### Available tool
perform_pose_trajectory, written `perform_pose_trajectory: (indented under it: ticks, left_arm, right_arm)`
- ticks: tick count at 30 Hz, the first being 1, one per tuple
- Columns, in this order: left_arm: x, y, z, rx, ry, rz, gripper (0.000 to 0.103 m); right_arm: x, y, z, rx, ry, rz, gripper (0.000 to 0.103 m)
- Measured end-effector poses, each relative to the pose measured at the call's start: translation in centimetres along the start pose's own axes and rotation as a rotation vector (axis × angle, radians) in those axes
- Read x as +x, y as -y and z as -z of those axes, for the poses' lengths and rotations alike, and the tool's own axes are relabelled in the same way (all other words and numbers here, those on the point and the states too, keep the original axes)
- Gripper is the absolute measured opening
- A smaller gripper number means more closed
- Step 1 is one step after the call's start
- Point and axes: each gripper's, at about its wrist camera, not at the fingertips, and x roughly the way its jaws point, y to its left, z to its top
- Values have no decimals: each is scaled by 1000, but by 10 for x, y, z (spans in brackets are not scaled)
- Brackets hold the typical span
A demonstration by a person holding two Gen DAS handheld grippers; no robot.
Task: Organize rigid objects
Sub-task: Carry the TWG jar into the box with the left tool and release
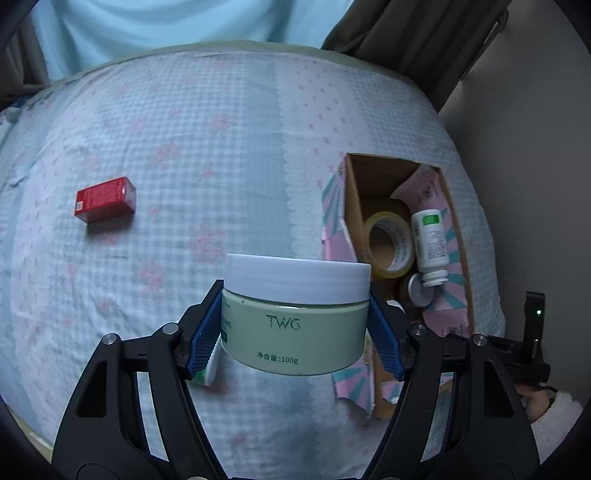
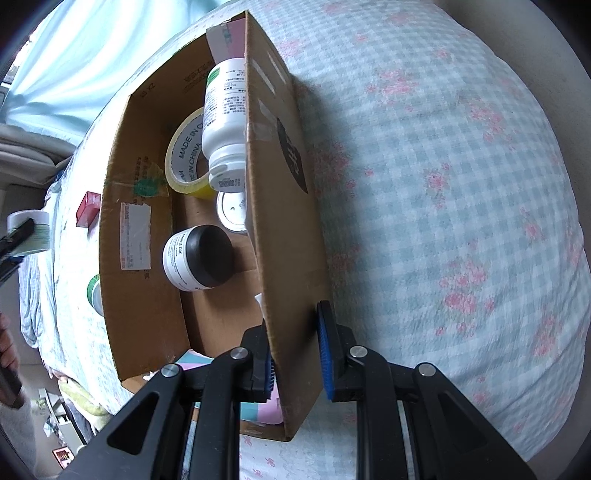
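My left gripper point(image 1: 295, 325) is shut on a pale green TWG jar point(image 1: 295, 332) with a white lid, held above the bed; the jar also shows in the right wrist view point(image 2: 31, 236). My right gripper point(image 2: 295, 354) straddles the right wall of the cardboard box point(image 2: 284, 221), one pad inside and one outside, with a small gap at the outer pad. The box point(image 1: 354, 206) holds a tape roll point(image 2: 184, 155), a white pill bottle point(image 2: 225, 122), a black-lidded jar point(image 2: 199, 258) and a small round tin point(image 2: 232, 210). A red box point(image 1: 105, 199) lies on the bed to the left.
The bed has a checked floral sheet point(image 1: 203, 147). A green-rimmed round thing point(image 2: 95, 295) lies just outside the box's left wall. Curtains point(image 1: 166, 22) hang behind the bed. A wall point(image 1: 524, 147) stands close on the right.
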Motion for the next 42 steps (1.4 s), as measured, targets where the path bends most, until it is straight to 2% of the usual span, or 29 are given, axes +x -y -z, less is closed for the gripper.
perform_pose_trajectory:
  ticks: [8,16,24,31,32,33,34,35,42]
  left_arm:
    - [2,64,38,1,-18,22,69]
    - [39,110,75,18,-72,34,69]
    - [80,131,93,46,-112,21,69]
    - [97,140,101,92,-139,-14,70]
    - [98,141,101,94,-144,-20,71]
    - [96,140,100,92,-135,-11,84]
    - [94,139,99,91,-120,-6,103]
    - [90,139,98,89,-102,23,103]
    - [77,135,89,102,-78,15,103]
  right_arm:
    - [6,-7,-10,-70,-33,-9,19]
    - [11,-10,-15,-101,-50,-23,19]
    - [10,-1,-12,-108,-50,-45,20]
    - [5,10,-9,-95,-46,-58,21]
    - [5,10,-9,-95,-46,-58,21]
    - [5,9,-9,-97,-46,-57,21]
    - [5,9,-8,-98,-46,-57,21]
    - [4,10,-7,-98,-45,-58,21]
    - [5,10,-5,-86,-43,-71,21]
